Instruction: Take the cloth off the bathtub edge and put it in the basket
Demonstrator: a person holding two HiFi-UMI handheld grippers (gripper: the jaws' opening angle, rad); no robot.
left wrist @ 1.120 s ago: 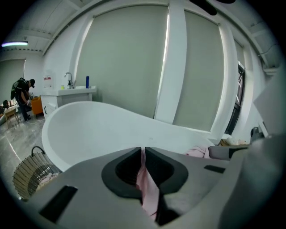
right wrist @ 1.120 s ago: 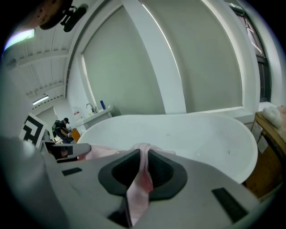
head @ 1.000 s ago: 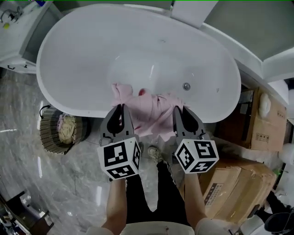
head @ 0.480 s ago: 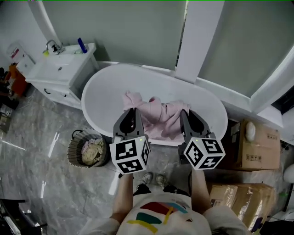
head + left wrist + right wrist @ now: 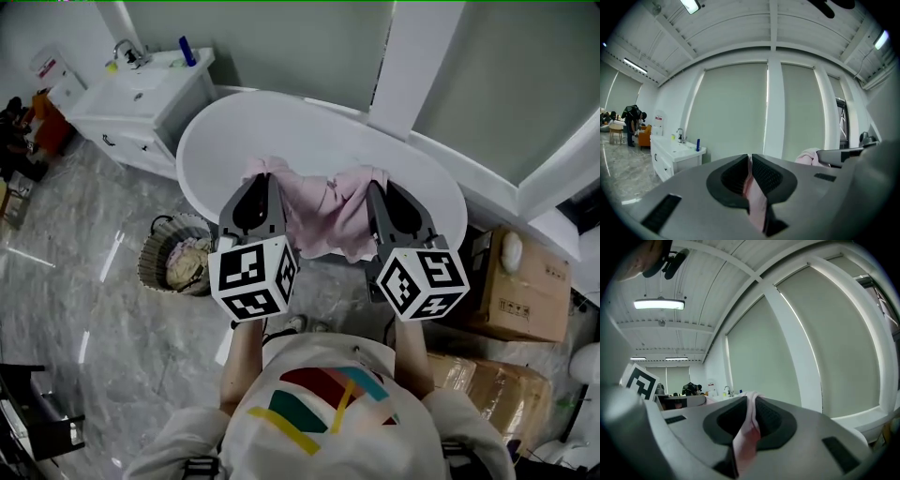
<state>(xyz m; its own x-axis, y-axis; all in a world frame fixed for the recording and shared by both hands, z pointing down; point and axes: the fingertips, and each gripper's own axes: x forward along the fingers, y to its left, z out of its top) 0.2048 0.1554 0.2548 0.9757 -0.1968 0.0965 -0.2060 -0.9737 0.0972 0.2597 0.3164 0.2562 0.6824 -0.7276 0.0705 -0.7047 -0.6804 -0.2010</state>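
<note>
**Cloth lifted between both grippers; basket drop still to be done**

The pink cloth (image 5: 323,214) is held up by its two top corners and is spread between the left gripper (image 5: 269,184) and the right gripper (image 5: 377,189). In each gripper view the jaws are seen nearly closed, with only a narrow gap, and that gap is filled by a pinched fold of pink fabric. The cloth is seen hanging in front of the white bathtub (image 5: 190,169), which lies at twelve o'clock from the person. Whether the lower hem still brushes the near rim cannot be told, but the removal step is judged to be done or almost done.

The carry and the release are left. The basket (image 5: 161,277) stands on the marble floor at about eight o'clock from the left gripper, just beside the tub's left end, and some pale laundry is already seen in it. A swing of both grippers down toward eight o'clock would be called for before the jaws are opened.

A white vanity (image 5: 141,101) stands at ten o'clock and cardboard boxes (image 5: 516,291) are stacked at four o'clock; neither is judged to block the way. The trailing hem could be caught on the tub rim
</note>
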